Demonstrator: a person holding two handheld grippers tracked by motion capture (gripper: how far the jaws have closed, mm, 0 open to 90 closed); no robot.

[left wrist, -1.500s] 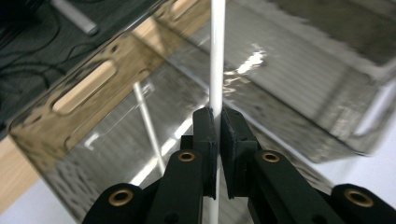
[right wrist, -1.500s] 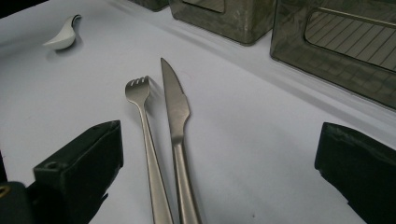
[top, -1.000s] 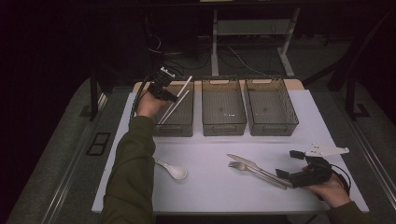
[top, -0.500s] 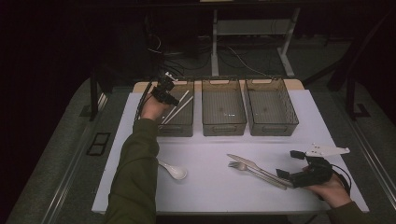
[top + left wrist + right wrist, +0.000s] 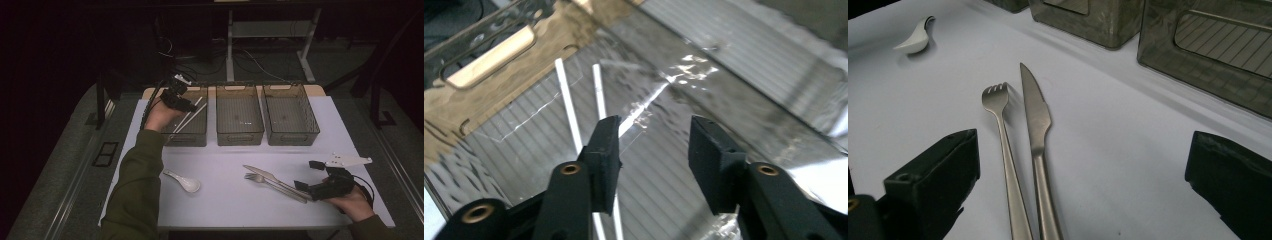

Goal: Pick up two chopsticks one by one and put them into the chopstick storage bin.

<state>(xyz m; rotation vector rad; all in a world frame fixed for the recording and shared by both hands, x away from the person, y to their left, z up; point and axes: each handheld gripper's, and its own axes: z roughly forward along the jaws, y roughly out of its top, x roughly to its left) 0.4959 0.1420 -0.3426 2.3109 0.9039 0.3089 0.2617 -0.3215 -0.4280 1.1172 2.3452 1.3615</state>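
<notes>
Left gripper (image 5: 654,145) open and empty over left bin (image 5: 200,136), two chopsticks (image 5: 566,107) inside just beyond its jaws, right gripper (image 5: 1083,175) wide open, fork (image 5: 1003,135) and knife (image 5: 1035,115) between its jaws on table (image 5: 225,200).

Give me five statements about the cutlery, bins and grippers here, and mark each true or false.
1. The chopsticks lie in the left bin. True.
2. The left gripper is shut on a chopstick. False: it is open above them and holds nothing.
3. The fork and knife lie side by side on the table. True.
4. The spoon sits in the middle bin. False: it lies on the table.
5. The right gripper grips the knife. False: its fingers are spread wide.
</notes>
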